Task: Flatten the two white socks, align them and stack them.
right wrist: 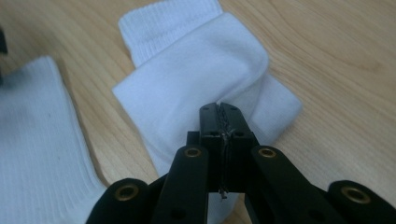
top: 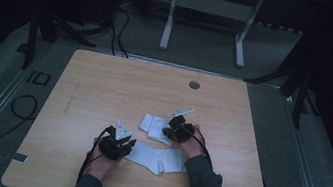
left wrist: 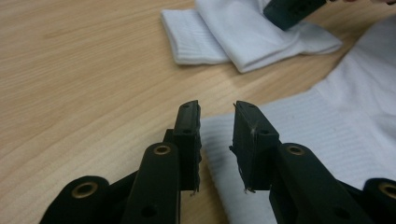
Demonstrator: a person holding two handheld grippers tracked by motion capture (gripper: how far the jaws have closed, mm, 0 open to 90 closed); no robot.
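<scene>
We see the left claw (left wrist: 217,140) slightly parted over a flat white ribbed sock (left wrist: 327,140); the right claw (right wrist: 223,122) sits closed, empty, above a folded white sock (right wrist: 196,88) on the light wooden tabletop (top: 105,84).

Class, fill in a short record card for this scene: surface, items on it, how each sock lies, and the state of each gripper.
surface: wooden table
items: two white socks
far sock: folded over on itself, ribbed cuff sticking out
near sock: lying flat, apart from the far one
left gripper: jaws open, at the ribbed cuff edge of the near sock
right gripper: jaws closed, over the far sock; whether it pinches fabric cannot be told
</scene>
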